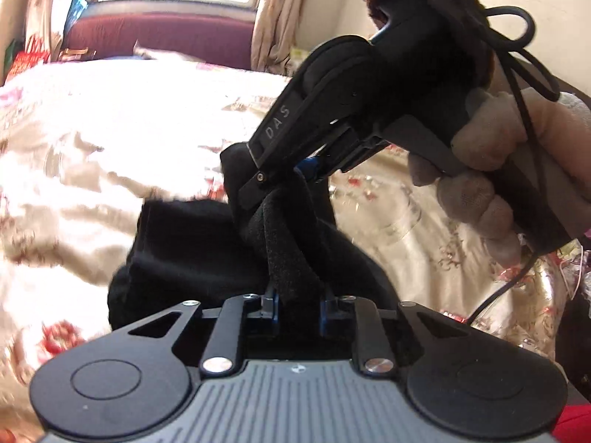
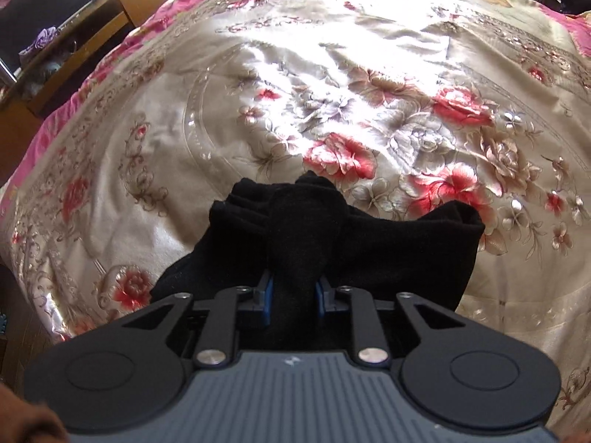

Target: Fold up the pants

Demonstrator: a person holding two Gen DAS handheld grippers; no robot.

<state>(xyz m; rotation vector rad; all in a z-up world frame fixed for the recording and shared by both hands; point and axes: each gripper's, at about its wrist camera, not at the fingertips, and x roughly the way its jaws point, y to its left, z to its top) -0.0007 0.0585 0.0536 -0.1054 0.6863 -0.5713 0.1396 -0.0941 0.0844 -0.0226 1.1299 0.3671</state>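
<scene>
Black pants lie bunched just ahead of the black tongs, whose finger mounts show blue. Under them spreads a cream satin bedspread printed with red, pink and pale grey-lilac flowers, edged bright pink far to the left. Beyond the left tongs stand a maroon headboard and beige curtains.

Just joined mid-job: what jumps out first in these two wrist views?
The bunched black fabric pants stand out, dark against the shiny cream bedspread with red flowers. Both grippers are shut on them: the left gripper from below in its view, with the right gripper crossing in from upper right and biting the same bunch. Bright window glare washes out the bedspread in the left view.
</scene>
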